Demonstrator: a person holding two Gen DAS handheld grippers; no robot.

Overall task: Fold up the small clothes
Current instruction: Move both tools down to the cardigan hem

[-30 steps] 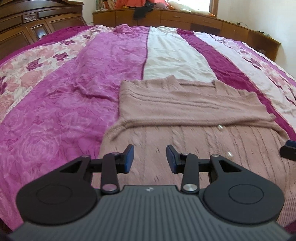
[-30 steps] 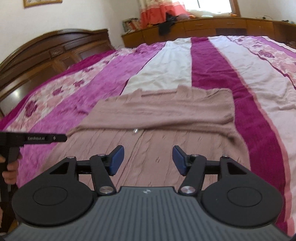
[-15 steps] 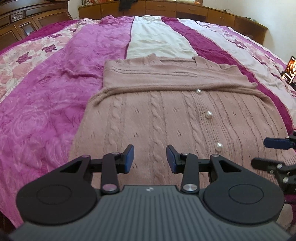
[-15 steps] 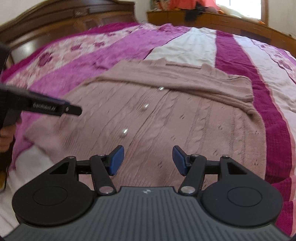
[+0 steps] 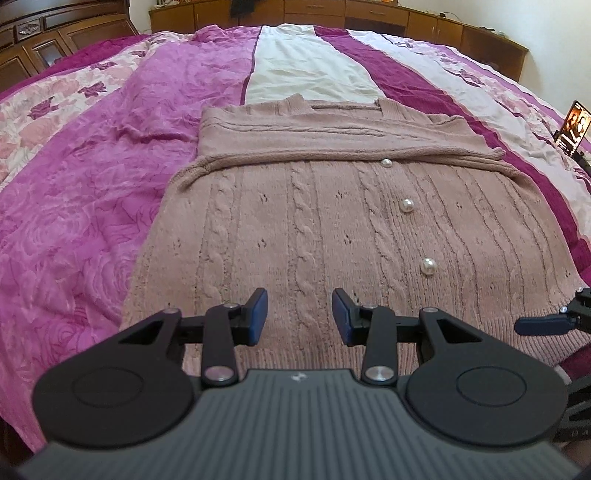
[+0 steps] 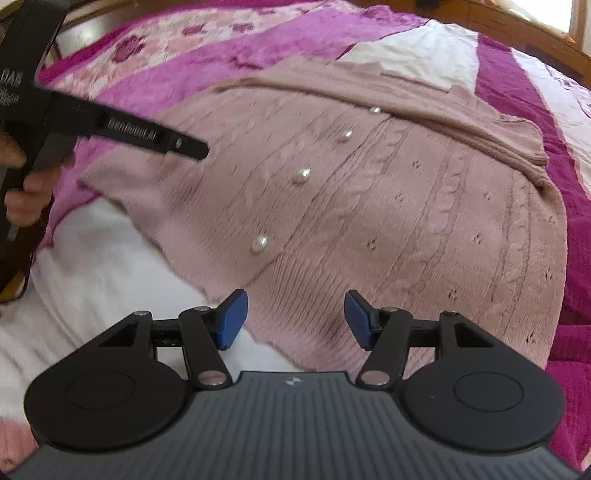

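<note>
A dusty-pink cable-knit cardigan (image 5: 314, 229) with pearl buttons (image 5: 407, 205) lies flat on the bed, its sleeves folded across the chest. My left gripper (image 5: 299, 317) hovers open over the near hem, left of the button row, with nothing between its fingers. In the right wrist view the same cardigan (image 6: 388, 206) fills the middle, and my right gripper (image 6: 295, 319) is open just above its near hem edge, also empty. The left gripper's black body (image 6: 110, 129) shows at the left of that view, held by a hand (image 6: 26, 195). One finger of the right gripper (image 5: 546, 325) pokes in at the right edge of the left wrist view.
The bedspread (image 5: 92, 206) is striped magenta, white and floral pink. A wooden headboard (image 5: 55, 40) and low wooden cabinets (image 5: 406, 18) stand behind the bed. A phone (image 5: 574, 127) is propped at the bed's right edge. White sheet (image 6: 103, 266) shows below the hem.
Both grippers have dropped lower and closer toward the cardigan's near hem. The right gripper has swung left, so white sheet now shows. Both stayed open.
</note>
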